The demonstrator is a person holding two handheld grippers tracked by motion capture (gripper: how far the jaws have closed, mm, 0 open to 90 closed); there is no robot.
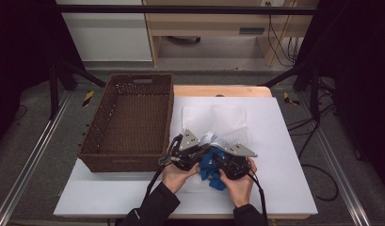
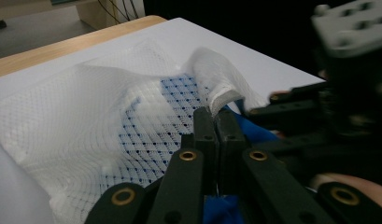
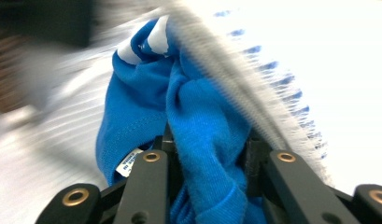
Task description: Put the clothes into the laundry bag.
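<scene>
Hands at near bench edge, high view: blue garment (image 1: 211, 168) part-stuffed into white mesh bag (image 1: 217, 123); basket (image 1: 129, 120) empty.
Left gripper (image 2: 215, 116) view: jaws pinch bag rim.
Right gripper (image 3: 209, 140) view: jaws narrow on garment. Insertion unfinished.

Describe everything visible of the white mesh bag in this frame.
The white mesh bag is a soft, see-through net pouch lying flat on the white table, right of the wicker basket. Its near edge is lifted: the left gripper is shut on the thick hemmed rim, holding the mouth up. Blue cloth shows through the netting, partly inside and partly bunched outside at the opening, where the right gripper has it between its jaws. The bag's far part rests smooth and flat.
</scene>
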